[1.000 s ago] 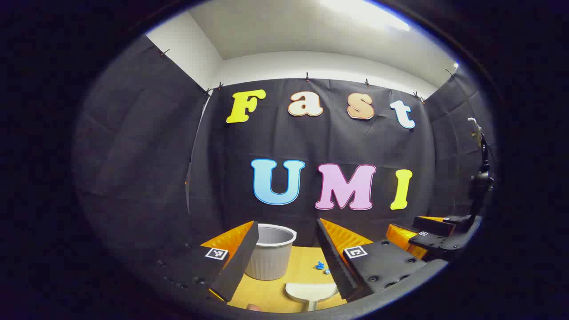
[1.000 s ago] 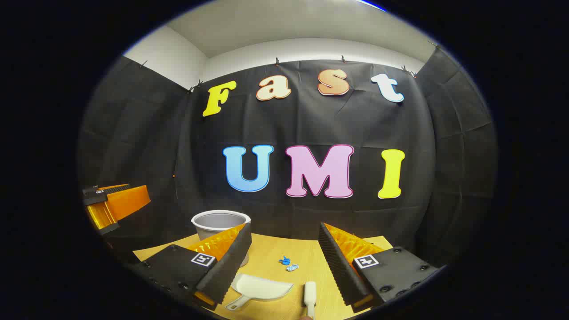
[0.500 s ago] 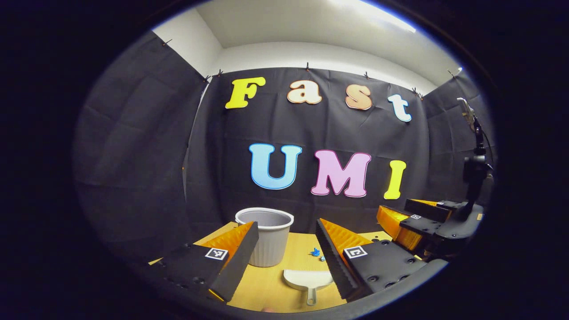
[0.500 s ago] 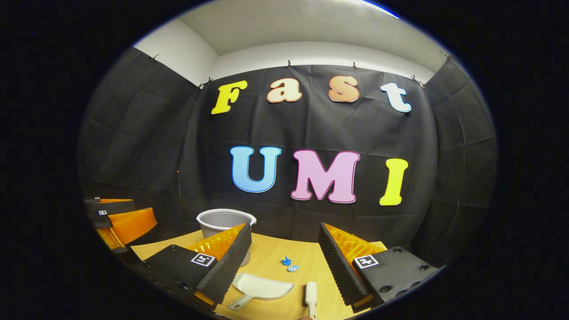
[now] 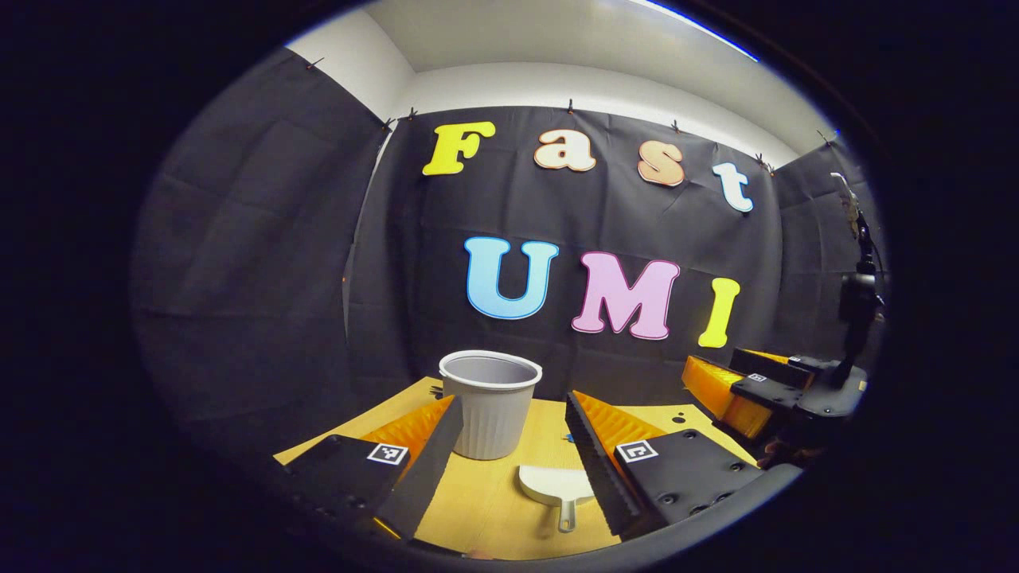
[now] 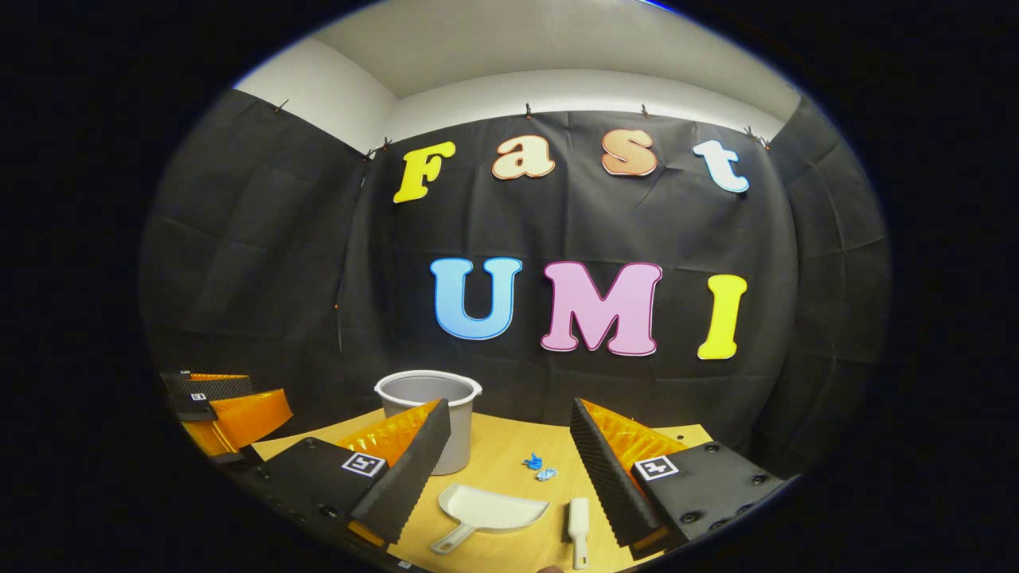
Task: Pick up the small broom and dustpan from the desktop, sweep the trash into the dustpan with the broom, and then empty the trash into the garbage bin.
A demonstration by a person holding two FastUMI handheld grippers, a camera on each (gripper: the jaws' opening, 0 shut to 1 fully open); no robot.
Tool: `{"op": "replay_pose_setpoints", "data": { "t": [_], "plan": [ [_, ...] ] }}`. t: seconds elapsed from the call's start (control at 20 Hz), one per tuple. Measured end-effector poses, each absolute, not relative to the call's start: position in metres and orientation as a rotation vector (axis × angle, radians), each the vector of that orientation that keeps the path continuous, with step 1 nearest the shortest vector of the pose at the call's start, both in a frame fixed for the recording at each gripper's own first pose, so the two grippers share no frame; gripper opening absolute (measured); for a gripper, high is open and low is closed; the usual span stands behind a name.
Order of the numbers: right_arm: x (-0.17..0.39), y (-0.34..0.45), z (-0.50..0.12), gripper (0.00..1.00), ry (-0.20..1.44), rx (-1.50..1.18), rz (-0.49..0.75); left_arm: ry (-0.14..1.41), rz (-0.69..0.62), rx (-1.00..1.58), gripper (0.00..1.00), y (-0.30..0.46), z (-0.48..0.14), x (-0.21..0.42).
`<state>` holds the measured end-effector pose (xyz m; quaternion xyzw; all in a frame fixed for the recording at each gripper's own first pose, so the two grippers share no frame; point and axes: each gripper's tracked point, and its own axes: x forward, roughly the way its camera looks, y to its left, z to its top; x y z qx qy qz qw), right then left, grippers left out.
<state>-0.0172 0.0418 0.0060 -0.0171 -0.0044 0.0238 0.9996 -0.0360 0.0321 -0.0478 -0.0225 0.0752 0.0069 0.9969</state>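
Both claws hang spread and empty, the left claw [image 5: 509, 454] having dipped toward the white plastic dustpan [image 5: 555, 487] on the wooden tabletop [image 5: 478, 509]; right claw [image 6: 509, 465] faces the small white broom [image 6: 579, 525]; blue trash scraps [image 6: 539, 467] lie beside the ribbed grey garbage bin [image 6: 434, 414]; grasping likely comes next.

We are noting a square black-and-white marker on each black finger mount of the left gripper [image 5: 509, 454]. We are seeing round screw heads there; the right gripper [image 6: 509, 461] is showing likewise.
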Motion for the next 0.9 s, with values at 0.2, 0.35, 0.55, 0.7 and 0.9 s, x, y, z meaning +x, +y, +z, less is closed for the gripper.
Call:
{"op": "replay_pose_setpoints", "data": {
  "t": [0.2, 0.35, 0.55, 0.7, 0.9],
  "plan": [
    [-0.008, 0.022, 0.004, 0.97, 0.002, -0.026, 0.005, 0.137, -0.035, -0.049, 0.77, 0.010, -0.050, -0.025],
    [-0.006, 0.016, 0.010, 0.97, -0.019, -0.028, -0.001, 0.132, -0.077, -0.059, 0.77, -0.005, -0.050, -0.019],
    [-0.006, 0.010, 0.013, 0.97, -0.049, -0.053, 0.001, 0.164, -0.099, -0.052, 0.77, -0.016, -0.060, -0.004],
    [-0.003, 0.006, 0.011, 0.97, -0.043, -0.070, 0.010, 0.153, -0.115, -0.059, 0.78, -0.025, -0.060, 0.005],
    [0.000, -0.006, 0.012, 0.97, -0.046, -0.052, 0.017, 0.151, -0.128, -0.038, 0.76, -0.038, -0.061, 0.019]
  ]
}}
